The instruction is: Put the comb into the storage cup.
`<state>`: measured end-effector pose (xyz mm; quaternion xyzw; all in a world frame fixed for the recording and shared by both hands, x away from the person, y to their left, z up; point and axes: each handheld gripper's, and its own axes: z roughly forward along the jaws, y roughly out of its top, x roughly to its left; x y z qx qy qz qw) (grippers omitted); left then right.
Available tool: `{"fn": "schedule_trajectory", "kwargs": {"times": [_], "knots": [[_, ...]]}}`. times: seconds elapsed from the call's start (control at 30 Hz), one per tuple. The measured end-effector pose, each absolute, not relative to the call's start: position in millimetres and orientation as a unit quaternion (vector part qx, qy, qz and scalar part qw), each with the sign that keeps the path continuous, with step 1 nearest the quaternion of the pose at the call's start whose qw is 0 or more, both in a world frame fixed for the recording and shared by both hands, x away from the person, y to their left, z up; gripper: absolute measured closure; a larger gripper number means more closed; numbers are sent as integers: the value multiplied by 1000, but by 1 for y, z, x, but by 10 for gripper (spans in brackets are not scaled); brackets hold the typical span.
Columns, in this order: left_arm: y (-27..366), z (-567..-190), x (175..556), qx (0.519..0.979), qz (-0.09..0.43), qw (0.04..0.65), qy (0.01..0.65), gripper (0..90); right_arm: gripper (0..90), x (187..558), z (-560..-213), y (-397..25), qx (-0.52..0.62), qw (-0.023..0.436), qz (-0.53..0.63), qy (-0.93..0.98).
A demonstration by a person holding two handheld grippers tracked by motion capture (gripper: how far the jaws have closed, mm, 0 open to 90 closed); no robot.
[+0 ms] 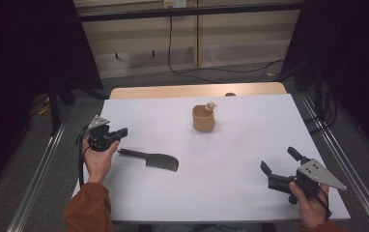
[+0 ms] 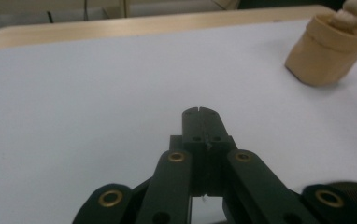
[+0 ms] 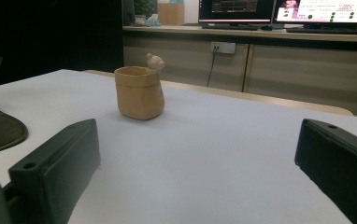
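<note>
Grippers sit at opposite edges of the white table. Left gripper has its jaws pressed together on nothing, just beside the handle of a black cleaver lying flat. Right gripper is spread wide and empty, well apart from the tan cup, which stands upright near the far edge with a small pale figure on its rim. No writing is legible.
</note>
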<state>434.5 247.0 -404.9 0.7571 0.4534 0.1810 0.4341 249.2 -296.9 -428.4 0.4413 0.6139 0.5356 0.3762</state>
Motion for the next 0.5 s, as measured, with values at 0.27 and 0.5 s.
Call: {"fn": "schedule_trajectory", "kwargs": {"times": [0.27,0.5], "knots": [[239,-410,440,803,179,378,424,900,0,248,-429,-297,441,375,534,616],[234,-417,441,816,170,354,424,900,0,248,-429,-297,442,375,533,617]]}}
